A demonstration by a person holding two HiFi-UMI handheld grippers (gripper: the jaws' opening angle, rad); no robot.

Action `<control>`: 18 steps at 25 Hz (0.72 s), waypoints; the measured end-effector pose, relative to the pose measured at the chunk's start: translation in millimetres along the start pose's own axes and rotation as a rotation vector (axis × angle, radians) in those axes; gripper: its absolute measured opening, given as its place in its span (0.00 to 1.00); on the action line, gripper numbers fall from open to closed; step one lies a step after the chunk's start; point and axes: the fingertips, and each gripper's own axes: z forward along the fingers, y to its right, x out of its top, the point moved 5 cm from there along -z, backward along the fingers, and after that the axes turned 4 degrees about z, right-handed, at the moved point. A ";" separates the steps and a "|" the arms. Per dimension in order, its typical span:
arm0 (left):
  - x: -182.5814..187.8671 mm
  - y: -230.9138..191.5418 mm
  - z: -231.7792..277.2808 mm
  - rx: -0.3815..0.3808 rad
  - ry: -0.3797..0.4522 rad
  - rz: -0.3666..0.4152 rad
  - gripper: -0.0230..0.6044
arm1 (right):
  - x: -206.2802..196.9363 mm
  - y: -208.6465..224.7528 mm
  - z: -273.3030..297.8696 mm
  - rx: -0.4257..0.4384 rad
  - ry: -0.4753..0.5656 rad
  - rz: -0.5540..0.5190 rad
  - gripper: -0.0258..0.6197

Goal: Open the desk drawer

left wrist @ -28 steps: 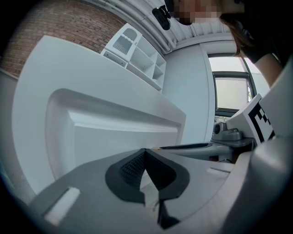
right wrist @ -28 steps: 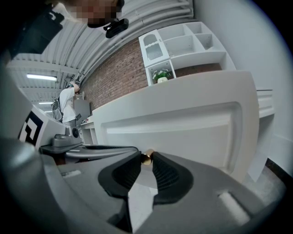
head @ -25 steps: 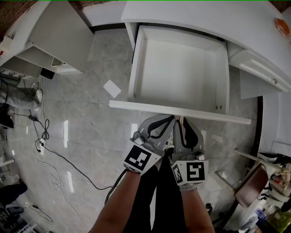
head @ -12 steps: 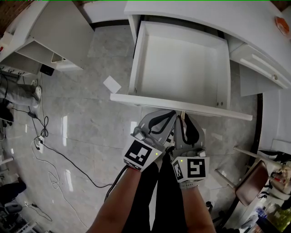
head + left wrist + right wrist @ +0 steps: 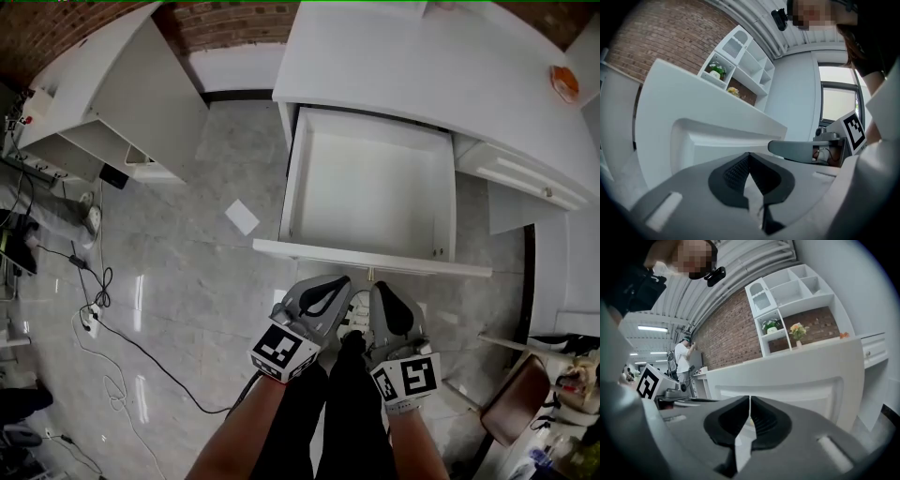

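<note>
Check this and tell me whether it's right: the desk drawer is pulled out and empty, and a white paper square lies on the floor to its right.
Not quite. In the head view the white paper square lies on the floor to the left of the desk drawer, not to its right. The drawer is pulled out and empty, as you said.

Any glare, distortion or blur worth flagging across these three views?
Head view: sharp, fisheye bows the desk edges, glare streaks the glossy floor. Left gripper view: black round vignette, window washed out. Right gripper view: same vignette, brick wall evenly lit.
</note>
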 end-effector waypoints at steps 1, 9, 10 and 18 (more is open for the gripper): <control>7.4 1.1 -2.9 0.002 0.006 0.010 0.03 | 5.6 -0.9 -2.3 0.005 0.005 -0.002 0.04; 60.7 5.0 -22.4 0.030 0.028 0.058 0.03 | 52.8 -2.4 -16.8 0.037 0.025 -0.004 0.04; 65.4 7.7 -25.3 0.030 0.016 0.069 0.03 | 59.3 -3.4 -19.6 0.043 0.027 -0.007 0.04; 125.6 18.4 -42.7 0.070 0.057 0.097 0.03 | 115.3 -3.1 -37.4 0.057 0.057 -0.029 0.04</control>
